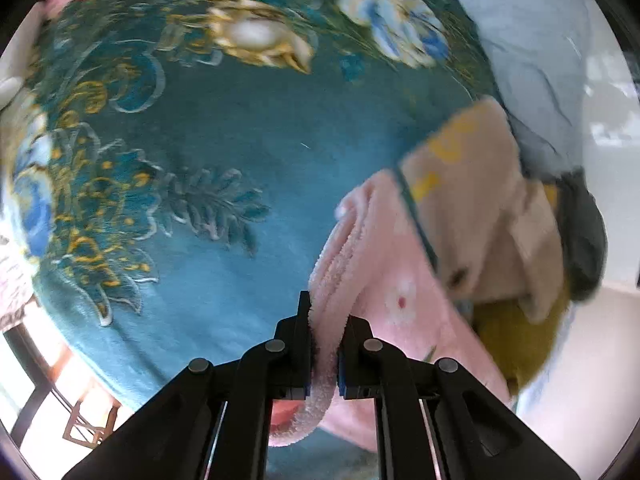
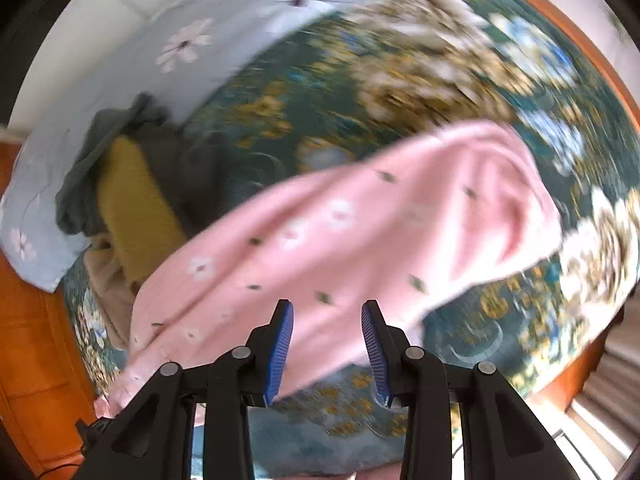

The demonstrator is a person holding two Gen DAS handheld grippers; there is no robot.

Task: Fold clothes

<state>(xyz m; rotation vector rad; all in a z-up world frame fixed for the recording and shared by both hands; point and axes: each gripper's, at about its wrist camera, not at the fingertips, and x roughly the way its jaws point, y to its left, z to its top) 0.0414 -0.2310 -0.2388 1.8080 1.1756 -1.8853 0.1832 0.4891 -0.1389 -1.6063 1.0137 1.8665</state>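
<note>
Your left hand-held gripper (image 1: 325,344) pinches the pink garment (image 1: 400,280) | your right hand-held gripper (image 2: 327,344) spread wide above it | teal floral blanket (image 1: 240,140) beneath

no legible text, labels or numbers

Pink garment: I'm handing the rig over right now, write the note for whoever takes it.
Left gripper: shut on a thick bunched edge of the pink garment.
Right gripper: open, holding nothing, above the pink cloth.
The pink garment, with its small flower print, lies spread and rumpled on the teal floral blanket; no neat fold shows yet.
Beside it is a pile of other clothes: beige, mustard yellow and dark grey pieces, near the pale blue pillow.
Left: finish folding the pink one, then probably the pile. Frames are motion-blurred, so check the grip.
</note>
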